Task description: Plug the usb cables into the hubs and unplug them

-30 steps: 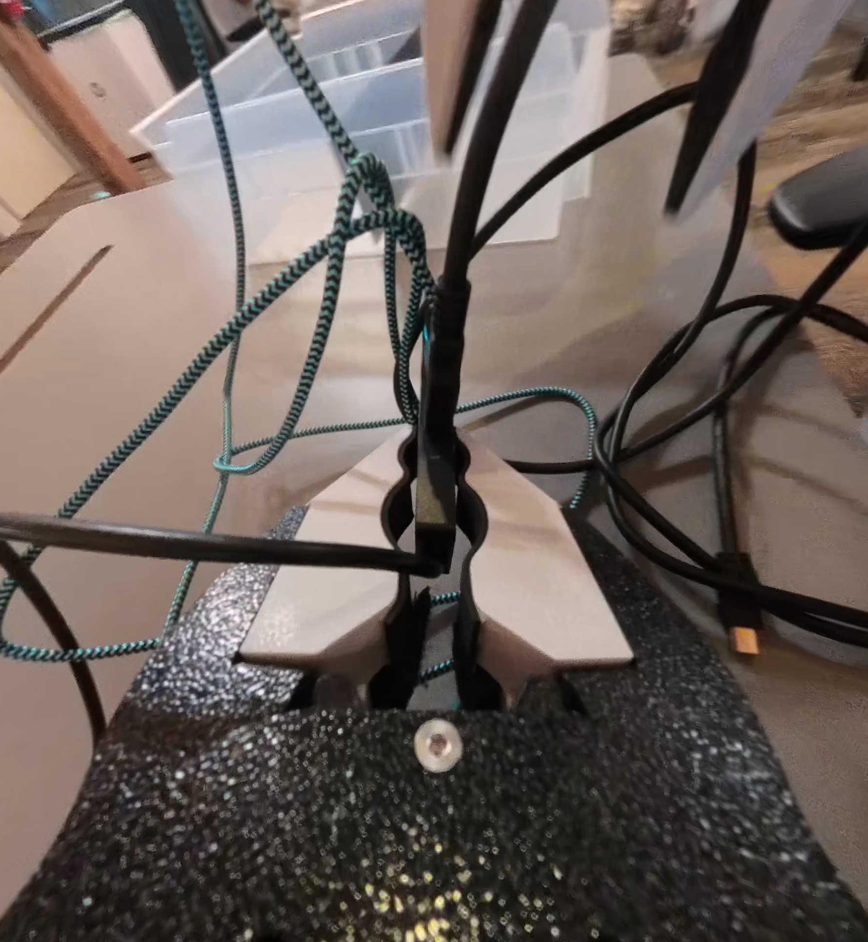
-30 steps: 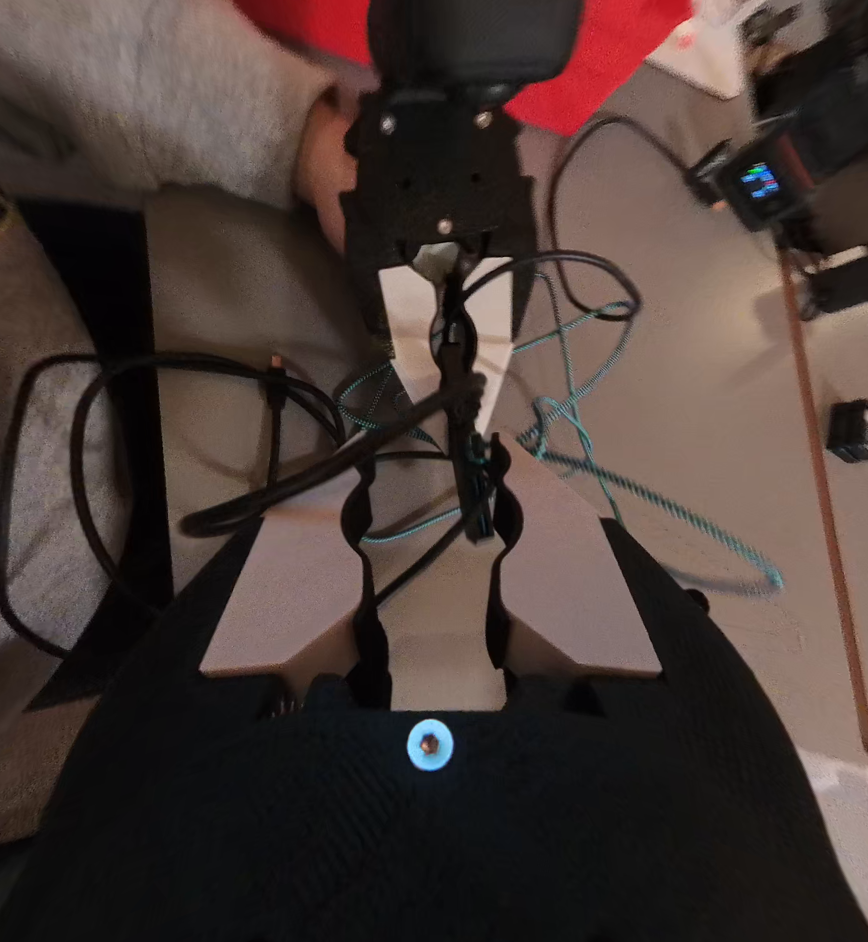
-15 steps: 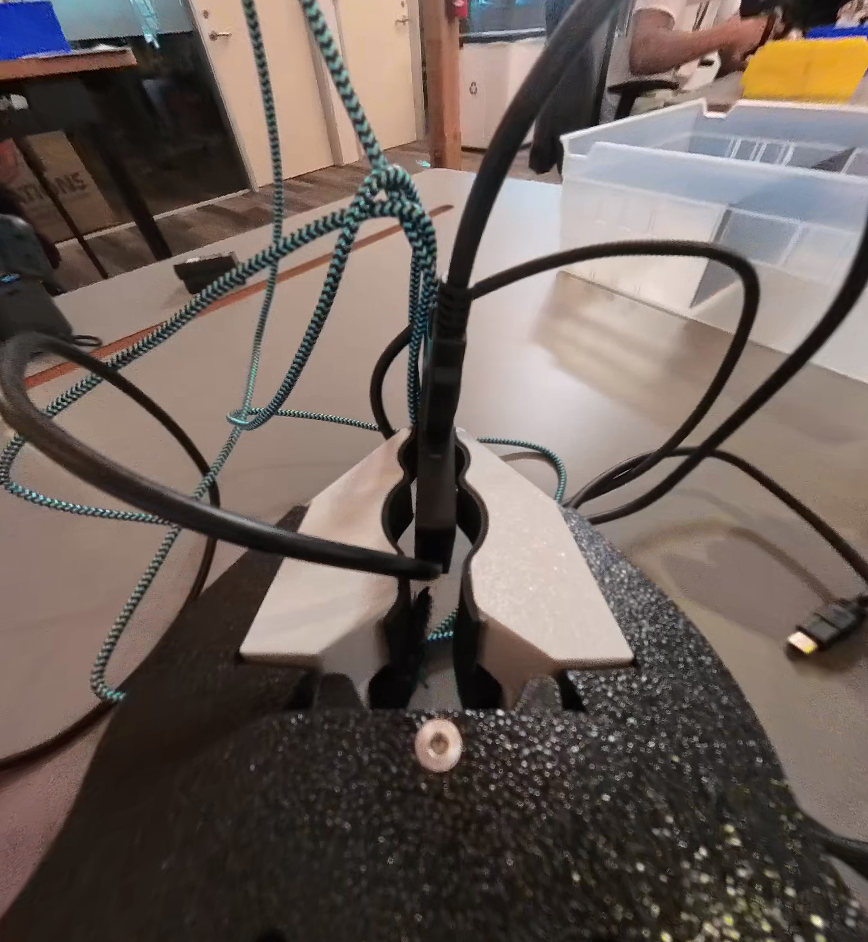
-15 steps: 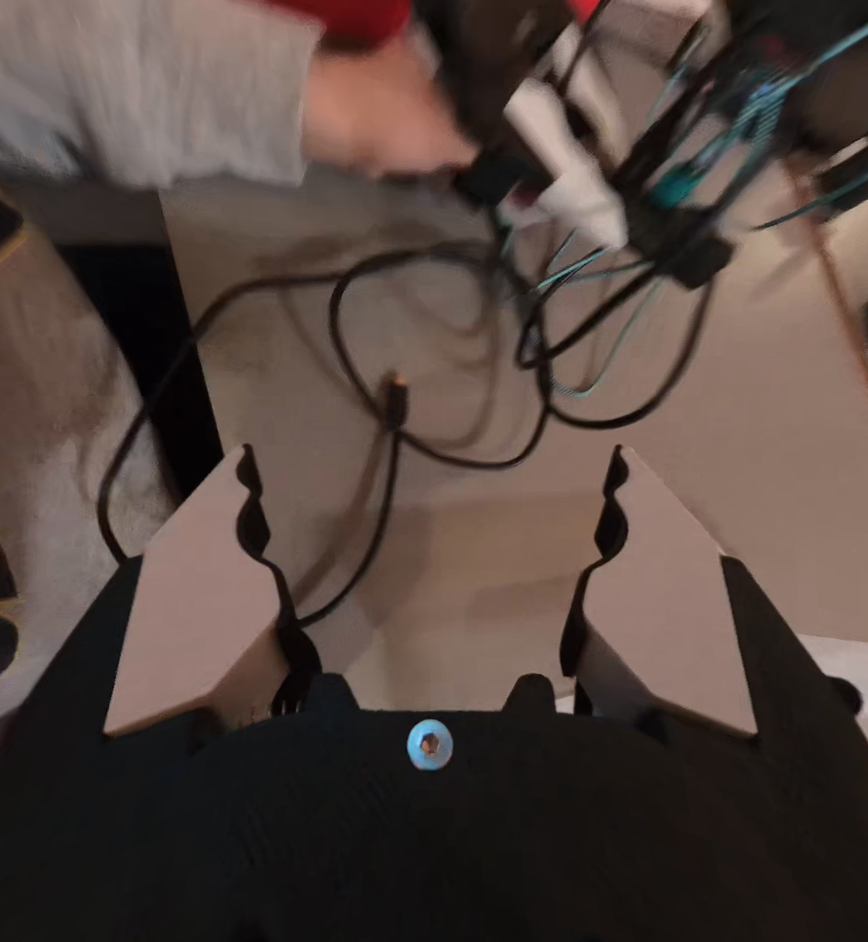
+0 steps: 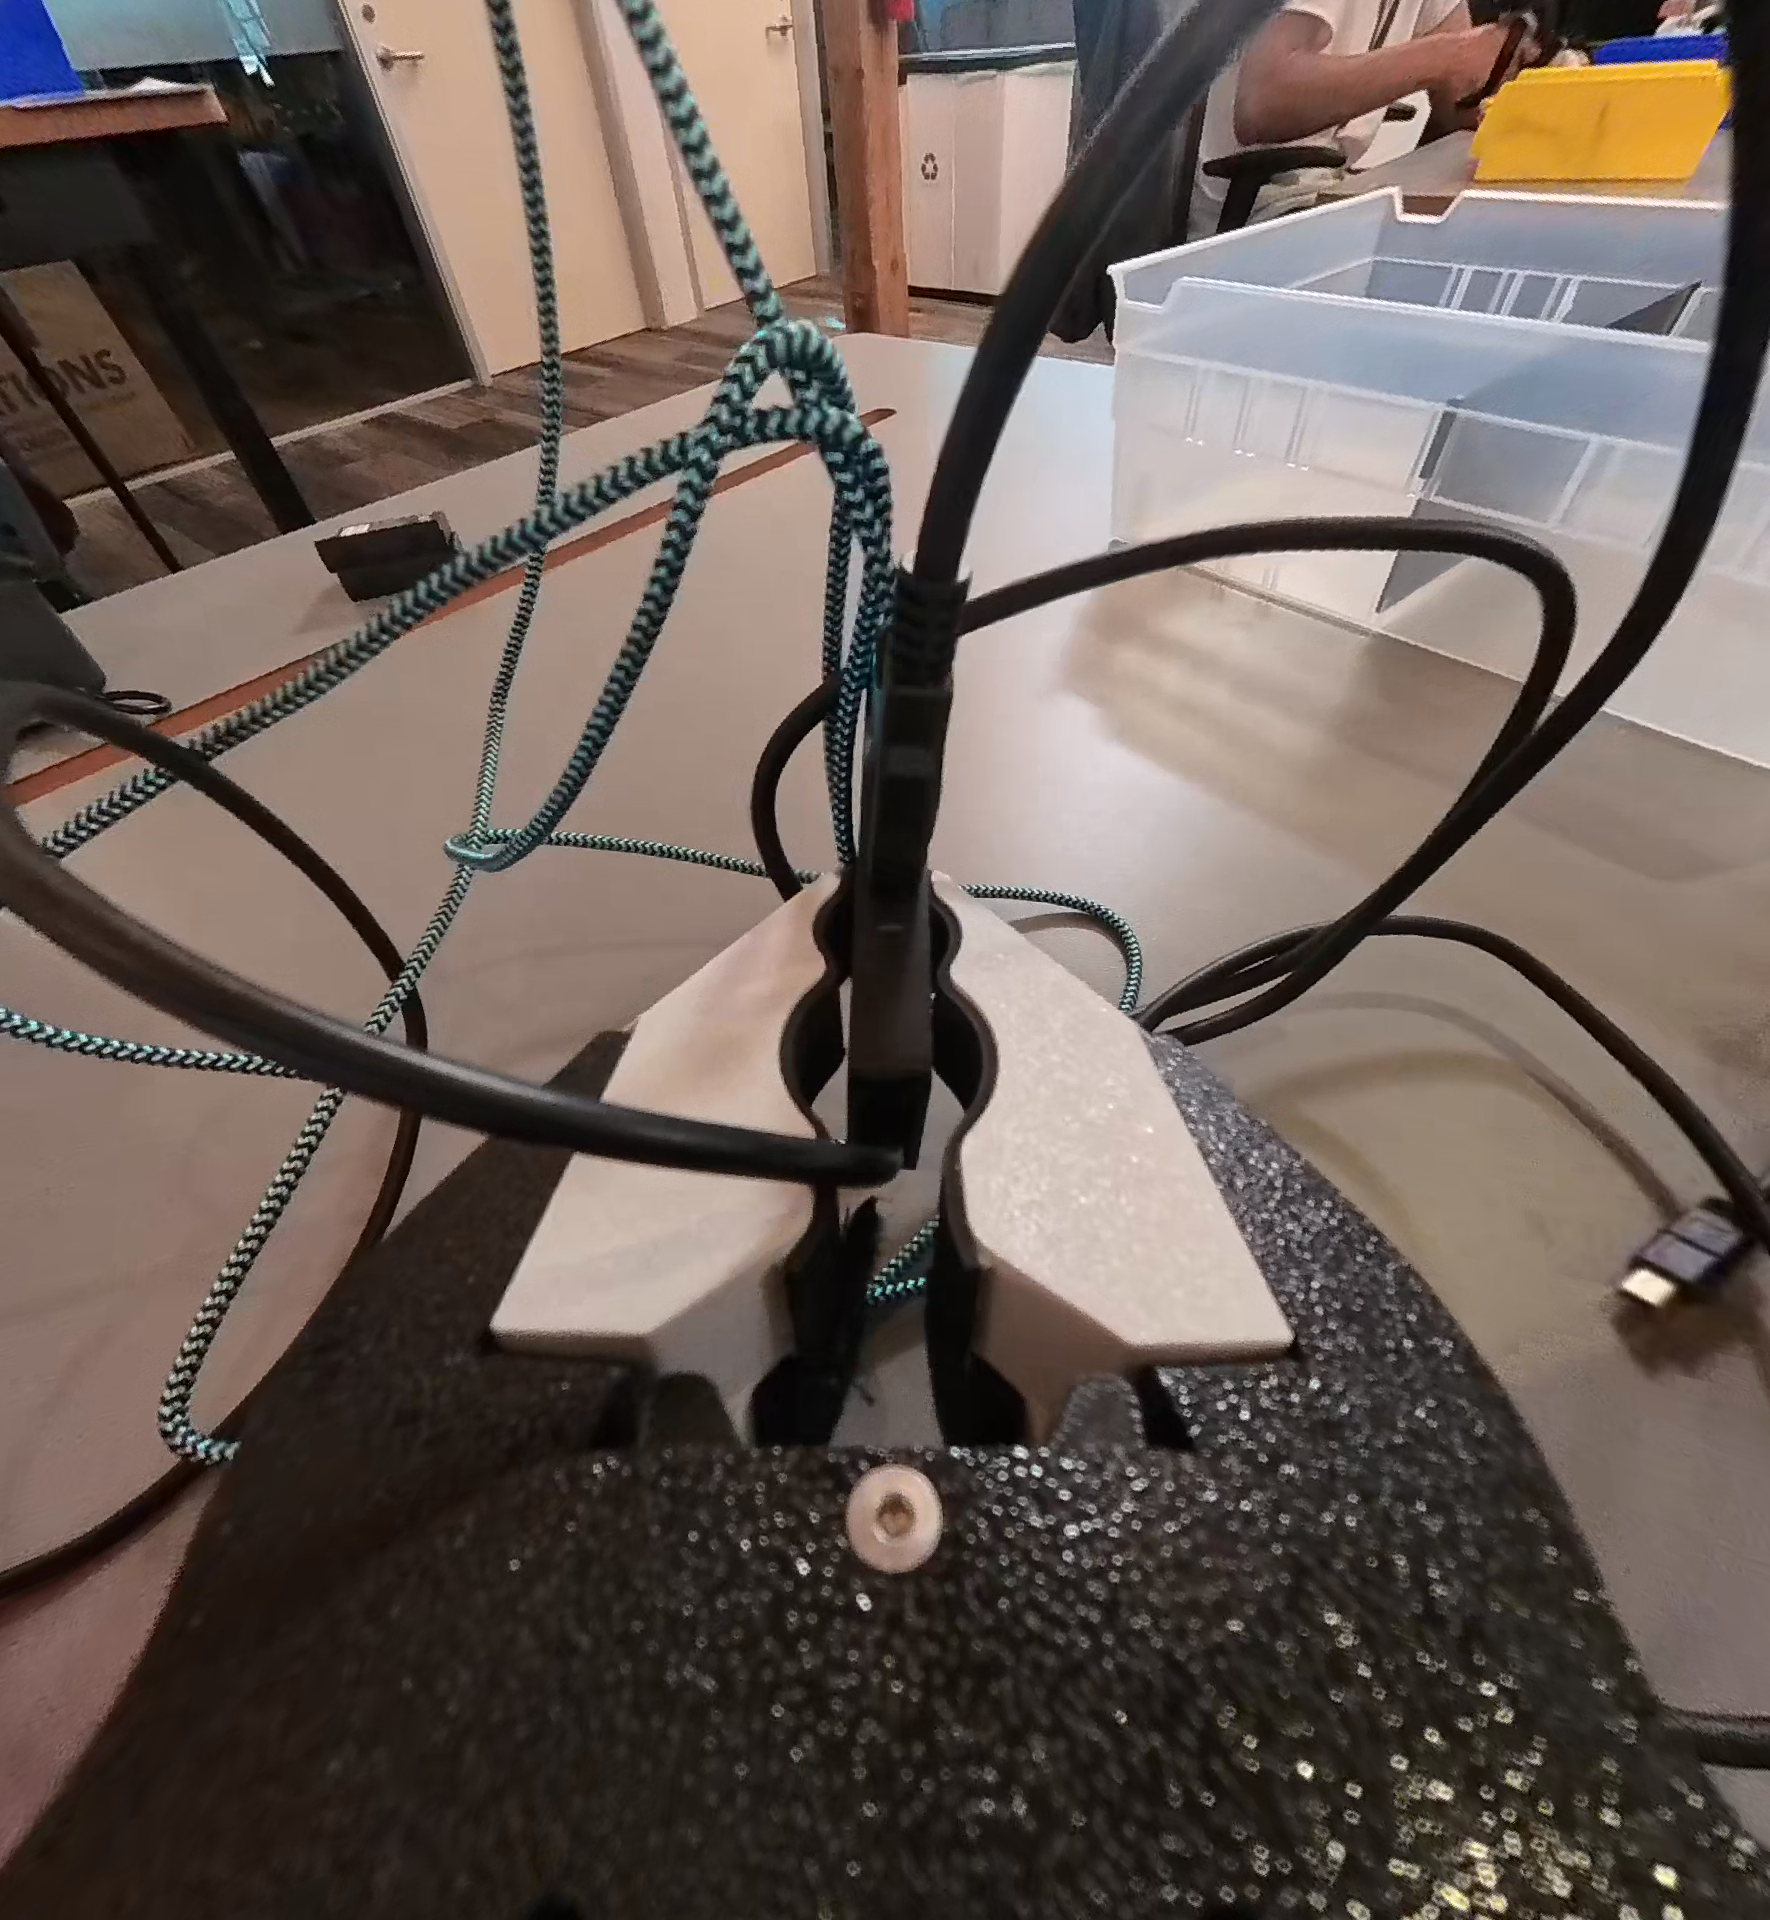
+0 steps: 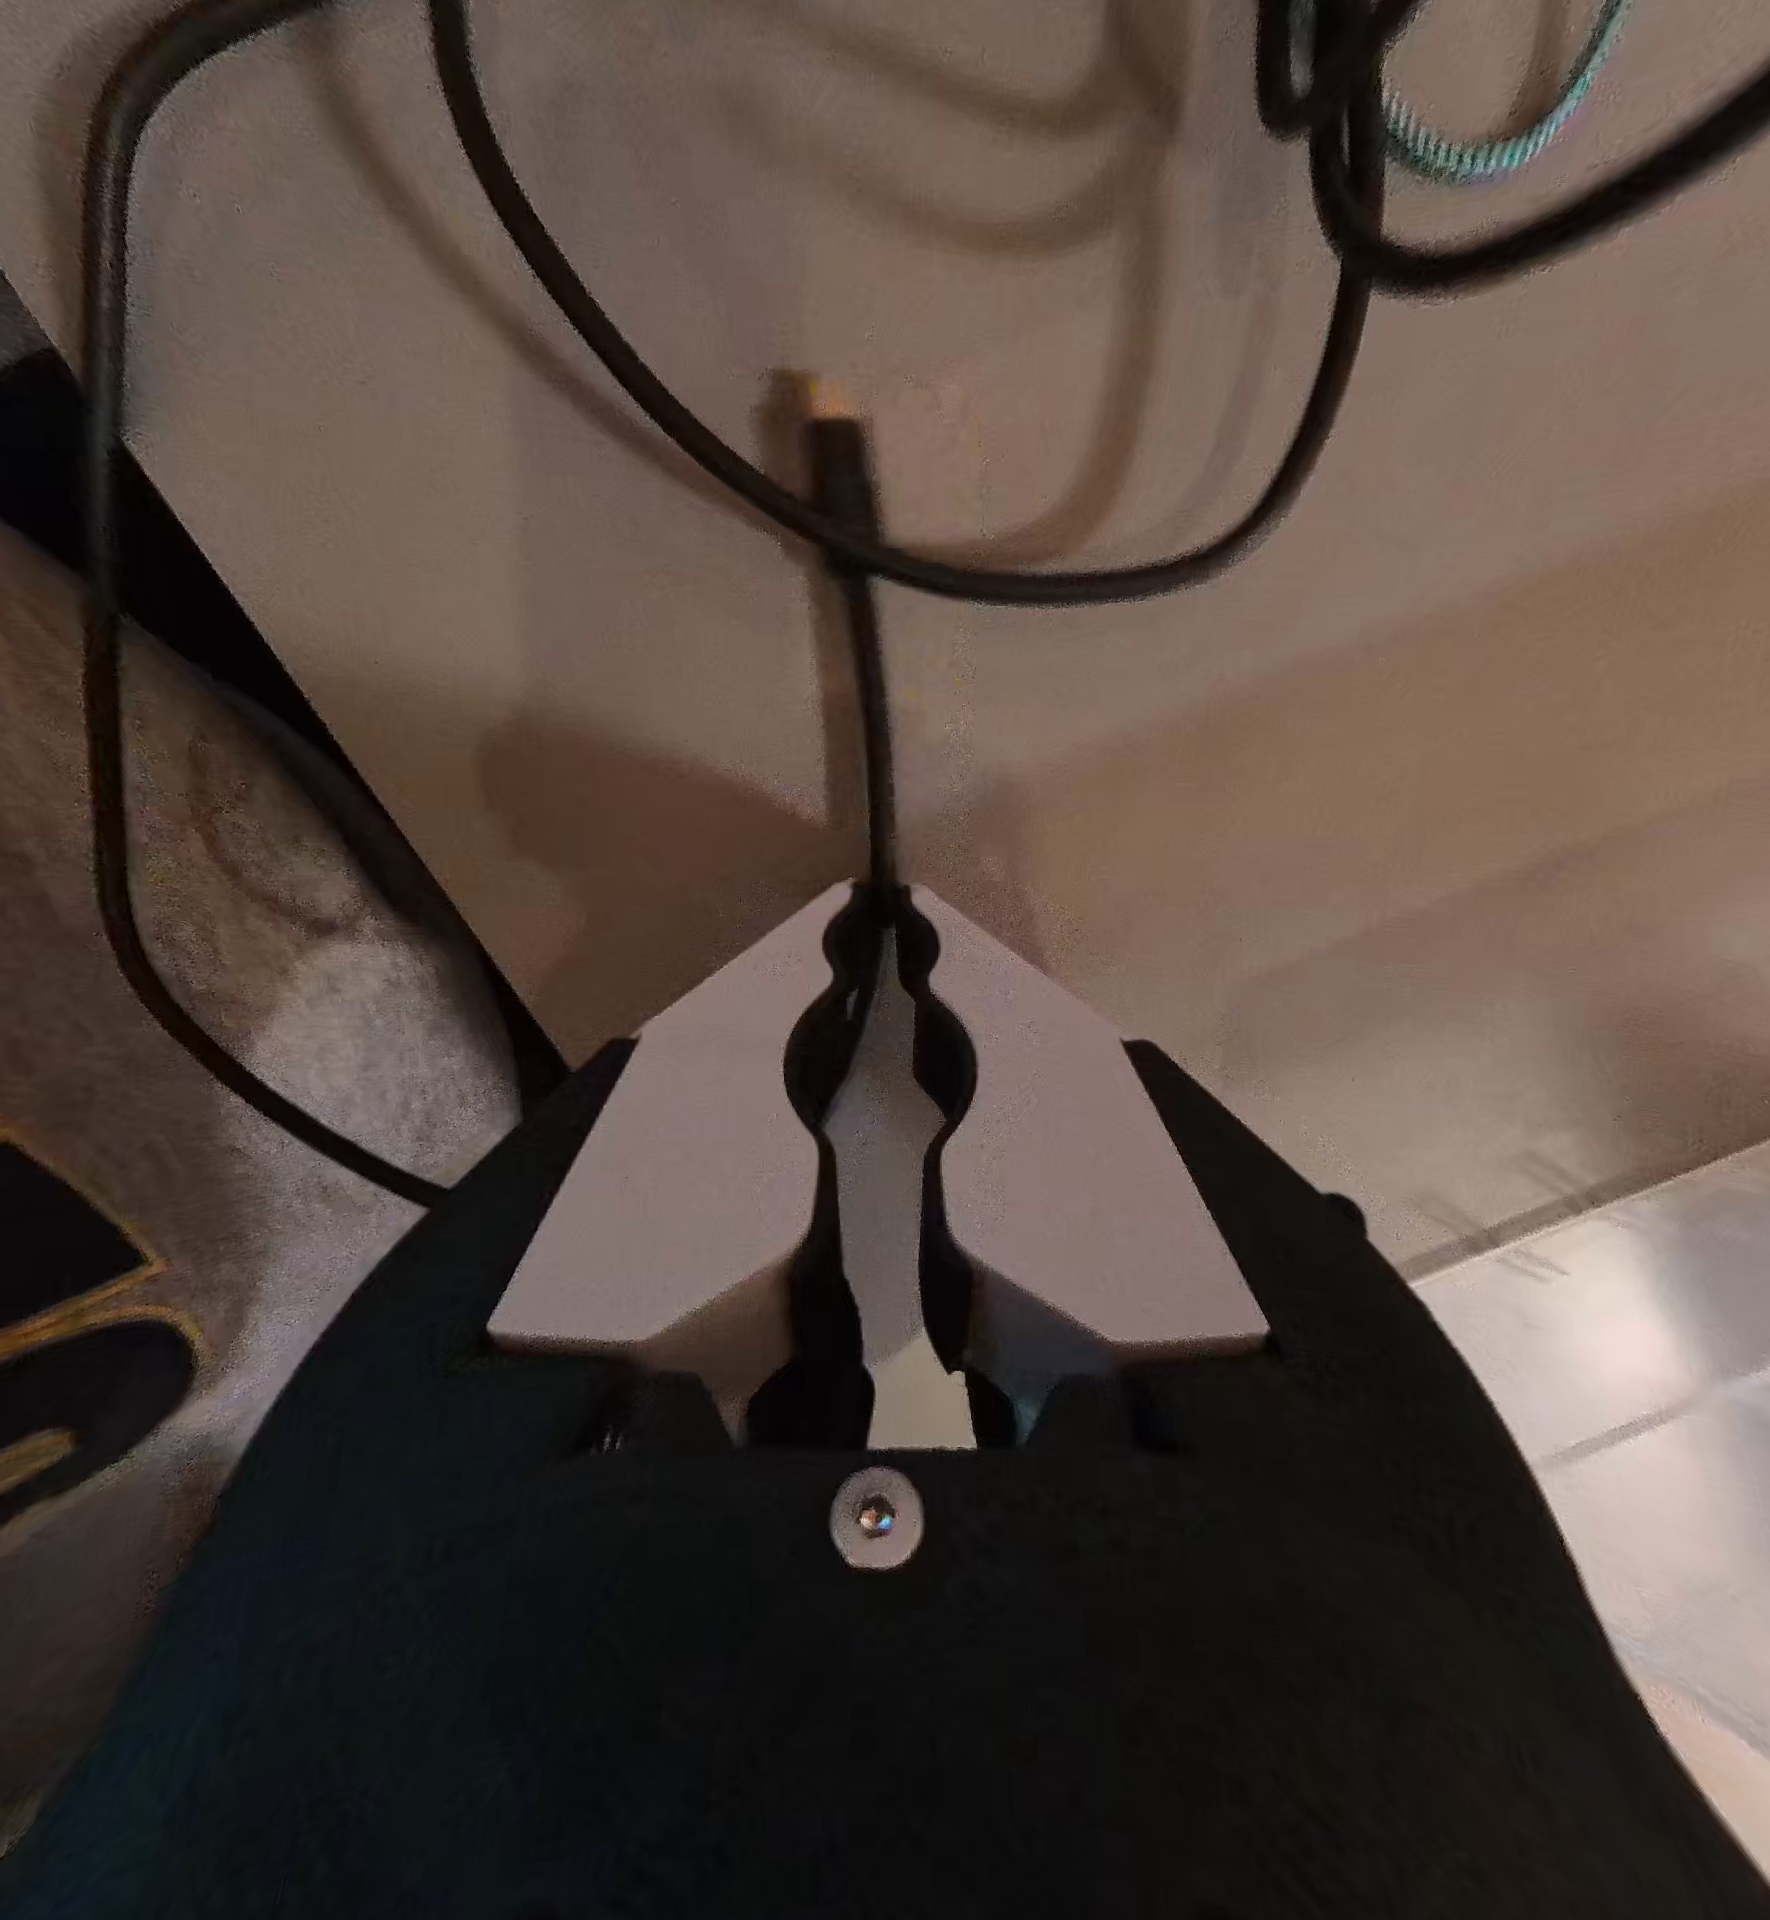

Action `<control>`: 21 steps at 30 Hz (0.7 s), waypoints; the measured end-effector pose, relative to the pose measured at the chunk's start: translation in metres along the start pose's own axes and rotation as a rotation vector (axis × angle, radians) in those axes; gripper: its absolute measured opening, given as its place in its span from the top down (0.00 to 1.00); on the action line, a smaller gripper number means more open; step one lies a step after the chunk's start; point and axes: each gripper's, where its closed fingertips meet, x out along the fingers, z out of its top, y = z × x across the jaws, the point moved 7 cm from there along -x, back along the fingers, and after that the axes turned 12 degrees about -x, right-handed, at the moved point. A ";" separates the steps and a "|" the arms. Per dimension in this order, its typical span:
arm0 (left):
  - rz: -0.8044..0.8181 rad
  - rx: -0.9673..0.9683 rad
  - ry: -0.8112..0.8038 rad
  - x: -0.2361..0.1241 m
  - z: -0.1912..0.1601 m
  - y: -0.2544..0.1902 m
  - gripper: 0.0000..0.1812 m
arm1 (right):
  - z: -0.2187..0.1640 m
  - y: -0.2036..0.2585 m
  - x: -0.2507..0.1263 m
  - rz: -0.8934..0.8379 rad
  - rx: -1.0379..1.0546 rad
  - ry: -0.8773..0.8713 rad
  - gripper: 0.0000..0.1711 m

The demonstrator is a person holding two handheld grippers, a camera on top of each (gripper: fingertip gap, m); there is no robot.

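Two items are held at once. A slim black hub [image 5: 891,935], edge-on and upright, is clamped between the closed fingers of the left gripper [image 5: 889,997], probably so that its ports face outward and the body is kept steady against insertion force; a thick black cable [image 5: 974,436] is seen entering its far end, and a thinner black lead [image 5: 361,1049] leaves its near end to the left. Beyond the hub, a teal braided cable [image 5: 590,686] hangs in loops over the beige table [image 5: 1276,790], with a clear plastic bin [image 5: 1483,416] farther behind and to the hub's right. Right of the hub, a loose black plug [image 5: 1681,1252] with a metal tip lies on the table. In the right wrist view, the right gripper [image 6: 883,914] is closed on a thin black usb cable [image 6: 876,727] a short way behind its plug [image 6: 839,457]; whether the plug rests on the table cannot be told. Against the frame half a second earlier, the right fingers, then spread wide and empty, are now pinched on that cable; the left grip is unchanged.
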 end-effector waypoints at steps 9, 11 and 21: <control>-0.059 -0.054 -0.036 -0.004 0.005 0.002 0.96 | 0.071 -0.073 -0.074 -0.574 -0.176 -0.310 0.99; -0.103 -0.097 -0.048 -0.005 0.006 0.003 0.96 | 0.086 -0.092 -0.092 -0.754 -0.257 -0.337 0.99; -0.213 -0.049 0.096 0.003 -0.005 -0.007 0.96 | 0.111 -0.115 -0.029 -0.358 -0.461 -0.309 0.71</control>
